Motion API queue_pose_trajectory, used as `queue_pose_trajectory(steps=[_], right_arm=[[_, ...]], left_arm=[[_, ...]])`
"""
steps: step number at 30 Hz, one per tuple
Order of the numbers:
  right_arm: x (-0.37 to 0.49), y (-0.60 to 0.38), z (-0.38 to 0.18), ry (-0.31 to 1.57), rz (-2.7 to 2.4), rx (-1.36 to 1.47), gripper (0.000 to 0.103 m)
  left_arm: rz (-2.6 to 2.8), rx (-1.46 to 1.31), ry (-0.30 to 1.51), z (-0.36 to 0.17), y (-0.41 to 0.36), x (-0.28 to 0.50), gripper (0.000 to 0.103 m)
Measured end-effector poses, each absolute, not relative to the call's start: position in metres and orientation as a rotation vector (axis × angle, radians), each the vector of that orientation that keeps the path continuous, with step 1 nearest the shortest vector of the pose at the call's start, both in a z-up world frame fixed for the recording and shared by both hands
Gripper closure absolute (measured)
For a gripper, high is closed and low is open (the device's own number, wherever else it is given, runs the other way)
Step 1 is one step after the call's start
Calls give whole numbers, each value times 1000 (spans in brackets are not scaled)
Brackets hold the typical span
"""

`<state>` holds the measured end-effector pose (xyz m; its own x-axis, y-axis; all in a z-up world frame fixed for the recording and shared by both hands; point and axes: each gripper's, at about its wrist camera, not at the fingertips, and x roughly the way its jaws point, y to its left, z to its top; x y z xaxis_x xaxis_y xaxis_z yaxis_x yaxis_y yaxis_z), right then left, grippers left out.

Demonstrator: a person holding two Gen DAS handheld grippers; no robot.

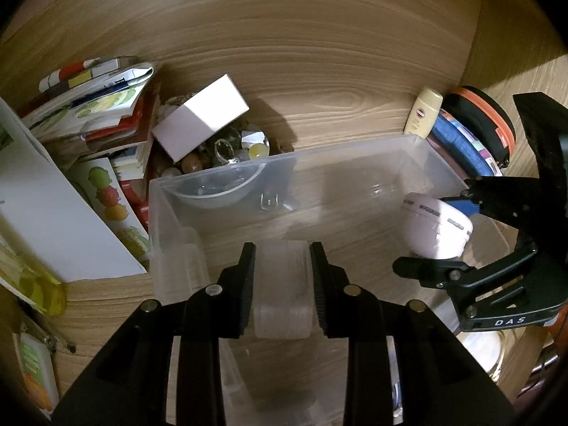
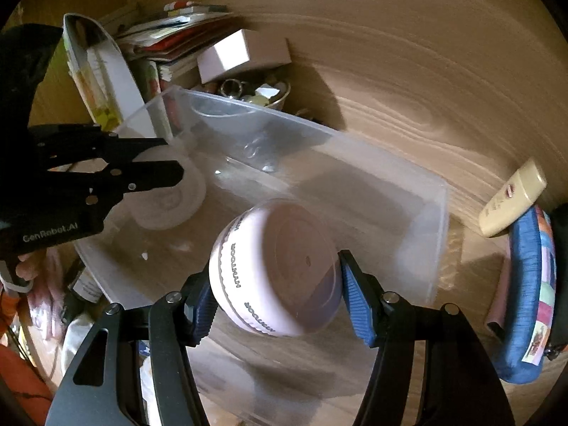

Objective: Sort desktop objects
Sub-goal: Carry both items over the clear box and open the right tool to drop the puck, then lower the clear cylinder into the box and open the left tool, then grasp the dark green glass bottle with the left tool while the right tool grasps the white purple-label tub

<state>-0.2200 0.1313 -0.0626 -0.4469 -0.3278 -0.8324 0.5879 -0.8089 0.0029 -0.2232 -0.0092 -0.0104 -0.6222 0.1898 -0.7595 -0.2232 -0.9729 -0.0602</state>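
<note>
pink jar [image 2: 277,269] sits clamped between the right gripper's [image 2: 278,291] blue fingers [image 2: 356,307] over a clear plastic bin [image 1: 419,158]; the left gripper [image 1: 282,284] pinches a frosted jar [image 1: 282,294] inside it. around the bin, a wood-grain surface [image 1: 319,71] carries stacked booklets [image 1: 106,106], a white box [image 1: 200,117] and a cream tube [image 1: 424,112].

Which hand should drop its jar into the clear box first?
Probably right. The right gripper already holds the pink jar over the clear bin, while the left gripper grips a frosted jar near the rim.
</note>
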Motion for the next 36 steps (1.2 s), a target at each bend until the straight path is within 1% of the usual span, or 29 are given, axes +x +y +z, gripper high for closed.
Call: queue_pose_trajectory(steps=[6,13,15,17,18,19,20,21,23,26,27,28,29,31,36], right_arm=[[-218,133,-63,389,-2259,1227,44],[-210,126,-63,438,-2300,1220,44],[-208,126,-61,445,-2315,1214,44],[-205,127,-58,443,-2327,1213,43],[-203,128,-56,439,-2338,1210,43],[-201,130,-53,434,-2350,1205,42],[-198,132,-49,429,-2359,1199,39],[-196,134,-46,422,-2372,1190,37],[-190,138,-38,408,-2400,1168,31],[-178,148,-23,391,-2443,1132,25],[-173,150,-18,381,-2459,1115,23],[-171,152,-14,376,-2469,1103,21],[-166,154,-11,374,-2479,1089,21],[-157,157,-4,369,-2493,1065,21],[-140,163,3,350,-2497,1036,20]], left_arm=[[2630,-1223,70,-11,-7,-221,74],[2620,-1218,26,-7,-12,-217,74],[2626,-1200,22,-3,-12,-213,71],[2636,-1173,14,3,-13,-209,57],[2647,-1152,12,7,-13,-207,53],[2657,-1131,13,11,-14,-204,47],[2669,-1108,14,16,-14,-201,43],[2681,-1087,14,21,-15,-197,42],[2699,-1049,8,31,-17,-191,34],[2736,-1003,-1,45,-23,-181,23],[2750,-991,-2,49,-24,-178,21],[2760,-983,-2,51,-27,-175,16],[2773,-972,-3,55,-29,-171,12],[2801,-951,-8,61,-34,-164,10],[2817,-961,2,67,-42,-151,9]])
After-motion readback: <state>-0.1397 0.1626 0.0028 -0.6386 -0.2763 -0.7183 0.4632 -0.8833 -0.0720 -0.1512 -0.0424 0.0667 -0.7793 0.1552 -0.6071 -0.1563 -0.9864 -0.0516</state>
